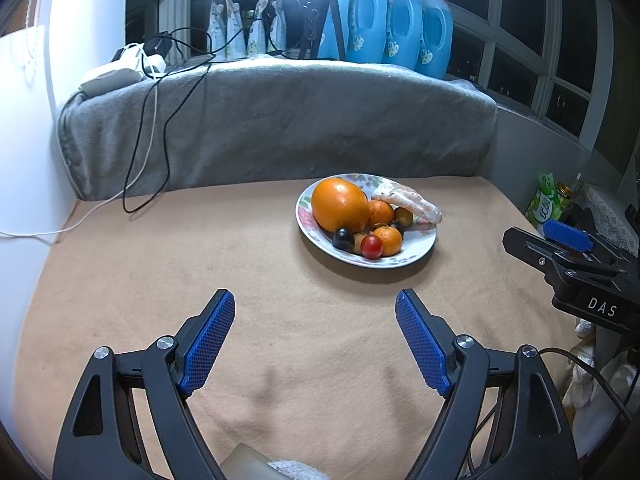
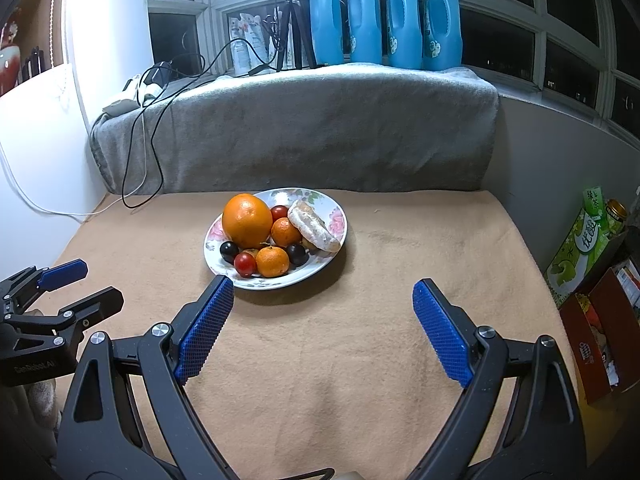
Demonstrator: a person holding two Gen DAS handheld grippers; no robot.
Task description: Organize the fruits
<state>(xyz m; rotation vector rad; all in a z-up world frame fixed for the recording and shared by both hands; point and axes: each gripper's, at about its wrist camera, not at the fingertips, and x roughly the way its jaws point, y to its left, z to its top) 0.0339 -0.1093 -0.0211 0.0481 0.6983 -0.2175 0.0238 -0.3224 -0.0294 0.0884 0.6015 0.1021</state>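
Note:
A floral plate [image 1: 416, 248] [image 2: 334, 216] sits on the tan cloth. It holds a large orange [image 1: 339, 205] [image 2: 247, 220], two small tangerines [image 1: 387, 240] [image 2: 272, 261], a peeled pomelo segment [image 1: 412, 202] [image 2: 314, 225], dark and red small round fruits [image 1: 371, 246] [image 2: 245, 264]. My left gripper [image 1: 315, 304] is open and empty, short of the plate. My right gripper [image 2: 323, 288] is open and empty, its left finger close to the plate's near rim. Each gripper shows at the edge of the other's view.
A grey towel-covered ledge [image 1: 280, 120] rises behind the cloth, with cables [image 1: 152, 128], blue detergent bottles [image 1: 400, 24] and a tripod [image 2: 292, 24]. Green drink cartons [image 2: 588, 240] and a red box [image 2: 600, 332] stand at the right.

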